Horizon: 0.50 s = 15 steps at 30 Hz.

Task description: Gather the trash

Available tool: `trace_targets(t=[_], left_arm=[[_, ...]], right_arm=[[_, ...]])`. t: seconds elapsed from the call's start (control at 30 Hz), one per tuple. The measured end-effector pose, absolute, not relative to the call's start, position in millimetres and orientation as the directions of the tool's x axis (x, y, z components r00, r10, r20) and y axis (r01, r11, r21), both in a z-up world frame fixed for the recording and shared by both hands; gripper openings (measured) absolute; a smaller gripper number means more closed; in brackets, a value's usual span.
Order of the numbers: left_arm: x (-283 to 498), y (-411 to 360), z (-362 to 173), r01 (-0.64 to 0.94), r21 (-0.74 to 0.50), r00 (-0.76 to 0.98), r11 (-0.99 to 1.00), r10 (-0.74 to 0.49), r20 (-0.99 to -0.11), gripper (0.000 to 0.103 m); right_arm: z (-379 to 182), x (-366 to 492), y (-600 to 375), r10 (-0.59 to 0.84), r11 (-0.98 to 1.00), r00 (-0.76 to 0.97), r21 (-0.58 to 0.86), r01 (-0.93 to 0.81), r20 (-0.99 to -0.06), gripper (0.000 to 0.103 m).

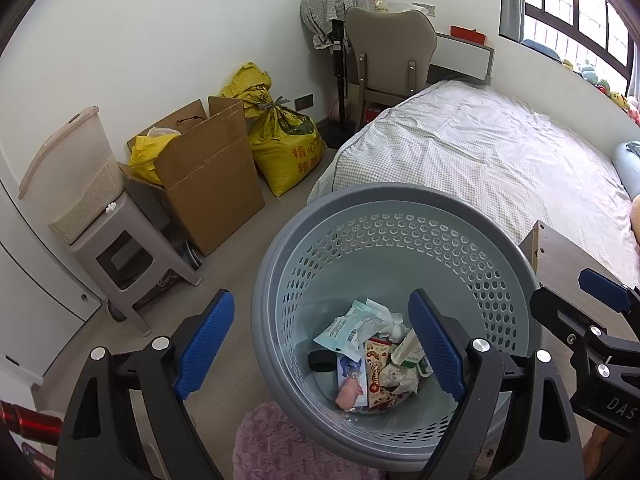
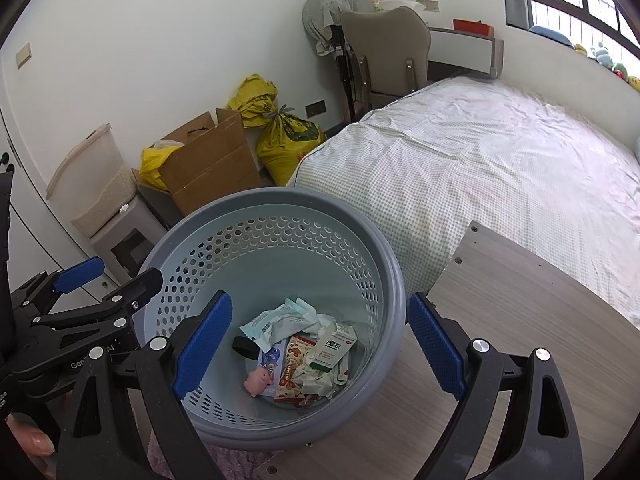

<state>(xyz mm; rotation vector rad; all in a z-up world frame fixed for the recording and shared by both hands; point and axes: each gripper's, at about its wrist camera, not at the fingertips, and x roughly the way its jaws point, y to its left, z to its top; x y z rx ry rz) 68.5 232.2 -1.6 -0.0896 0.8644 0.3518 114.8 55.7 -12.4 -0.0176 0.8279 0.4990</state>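
A grey perforated waste basket (image 1: 280, 272) stands on the floor by the bed; it also shows in the right wrist view (image 2: 394, 280). Inside lies trash (image 1: 372, 352): wrappers, crumpled paper, a medicine box (image 2: 334, 346), a small pink pig toy (image 2: 256, 380). My left gripper (image 1: 320, 346) is open and empty, hovering over the basket's left rim. My right gripper (image 2: 320, 346) is open and empty, straddling the basket's right rim. Each gripper shows at the edge of the other's view.
A wooden board or table top (image 2: 520, 320) lies right of the basket. A bed (image 1: 480, 152) is behind. A cardboard box (image 1: 208, 176), yellow sacks (image 1: 288, 148), a grey stool (image 1: 124, 256) with a container, a chair (image 1: 388, 52) line the wall. A pink rug (image 1: 272, 444) lies below.
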Motion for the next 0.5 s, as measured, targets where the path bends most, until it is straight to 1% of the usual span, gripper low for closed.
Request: trace_targets(t=[0.5], left_arm=[[69.8,232.9,-0.6,-0.35,0.064,0.59,0.935,0.272,-0.76,0.085]], right_arm=[[-11.6,113.4,55.8,0.421,0.883,0.569,0.176,-0.434,-0.707,0.088]])
